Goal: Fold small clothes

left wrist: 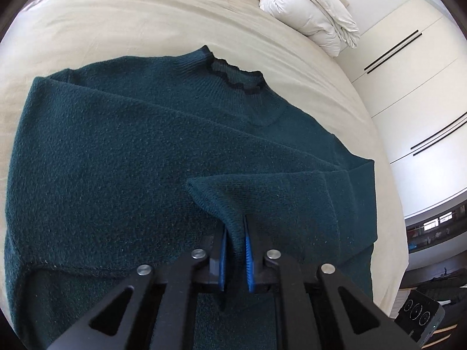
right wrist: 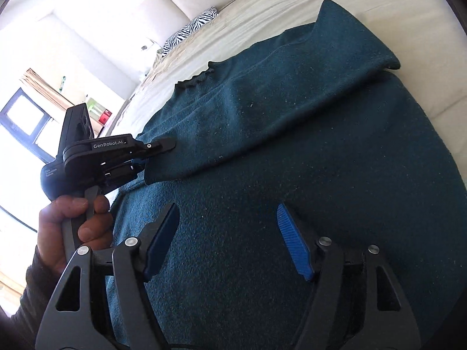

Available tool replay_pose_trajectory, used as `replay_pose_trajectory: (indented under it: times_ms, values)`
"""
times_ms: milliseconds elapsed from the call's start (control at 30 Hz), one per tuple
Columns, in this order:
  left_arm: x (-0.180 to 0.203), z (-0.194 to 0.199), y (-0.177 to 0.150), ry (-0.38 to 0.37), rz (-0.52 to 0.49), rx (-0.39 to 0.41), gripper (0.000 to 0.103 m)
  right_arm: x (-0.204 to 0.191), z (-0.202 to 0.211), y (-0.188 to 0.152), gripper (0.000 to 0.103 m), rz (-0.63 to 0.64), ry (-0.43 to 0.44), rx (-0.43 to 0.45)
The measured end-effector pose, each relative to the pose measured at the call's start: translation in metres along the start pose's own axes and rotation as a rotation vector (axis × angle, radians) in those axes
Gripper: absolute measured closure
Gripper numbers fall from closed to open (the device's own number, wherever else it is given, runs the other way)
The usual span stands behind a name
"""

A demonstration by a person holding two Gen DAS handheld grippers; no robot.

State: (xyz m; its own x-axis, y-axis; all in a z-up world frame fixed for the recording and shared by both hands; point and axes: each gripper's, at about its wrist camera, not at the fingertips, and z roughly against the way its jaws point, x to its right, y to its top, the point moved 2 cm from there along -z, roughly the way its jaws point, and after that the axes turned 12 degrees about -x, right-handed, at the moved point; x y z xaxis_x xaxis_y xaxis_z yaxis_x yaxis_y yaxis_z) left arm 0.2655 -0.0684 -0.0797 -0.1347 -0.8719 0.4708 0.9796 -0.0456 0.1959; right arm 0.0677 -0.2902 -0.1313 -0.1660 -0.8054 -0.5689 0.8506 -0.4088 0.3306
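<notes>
- Nearest the onlooker, the right gripper (right wrist: 227,239) hangs over the lower body of a dark teal knitted sweater (right wrist: 292,160), its blue-padded jaws spread wide with nothing between them; the knit lies beneath, and whether the pads touch it cannot be told.
- Just beyond, the left gripper (left wrist: 235,243) is clamped on the ribbed cuff of the sweater's sleeve (left wrist: 233,204), the pads pressed onto a pinch of knit; a person's hand (right wrist: 76,221) grips its handle.
- The sweater lies flat on a beige bedsheet (left wrist: 131,20), near the bed's edge on the wardrobe side; the held sleeve is laid across the chest.
- Its long axis runs from the hem beside the grippers to the dark-trimmed ruffled collar (left wrist: 233,70), which points toward the bed's head, where a zebra-striped pillow (right wrist: 192,26) and a folded white duvet (left wrist: 309,11) lie.
- Risk, as a judgement: the pinch on the cuff looks shallow; a quick pull could slip the knit free and let the sleeve sag askew; with the right jaws free, dragging the sleeve may also rumple the body beneath and spoil a square fold.
</notes>
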Motion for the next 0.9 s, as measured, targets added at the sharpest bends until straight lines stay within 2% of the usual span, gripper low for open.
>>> replay_pose_trajectory:
  times_ms: [200, 367, 633, 767, 900]
  values:
    - [0.024, 0.057, 0.001, 0.044, -0.111, 0.127, 0.093, 0.006, 0.01, -0.004, 0.037, -0.012, 0.016, 0.01]
    - [0.004, 0.094, 0.016, 0.072, -0.107, 0.209, 0.093, 0.019, 0.02, -0.01, 0.037, -0.044, 0.046, 0.017]
    - [-0.059, 0.073, 0.02, 0.092, 0.004, 0.156, 0.093, 0.025, 0.02, -0.01, 0.037, -0.049, 0.037, 0.011]
    - [-0.072, 0.05, 0.019, 0.11, 0.019, 0.124, 0.093, 0.02, 0.027, 0.001, 0.037, -0.064, 0.056, 0.015]
    - [-0.079, 0.047, 0.013, 0.09, 0.042, 0.142, 0.093, 0.017, 0.046, 0.02, 0.037, -0.053, 0.053, 0.063]
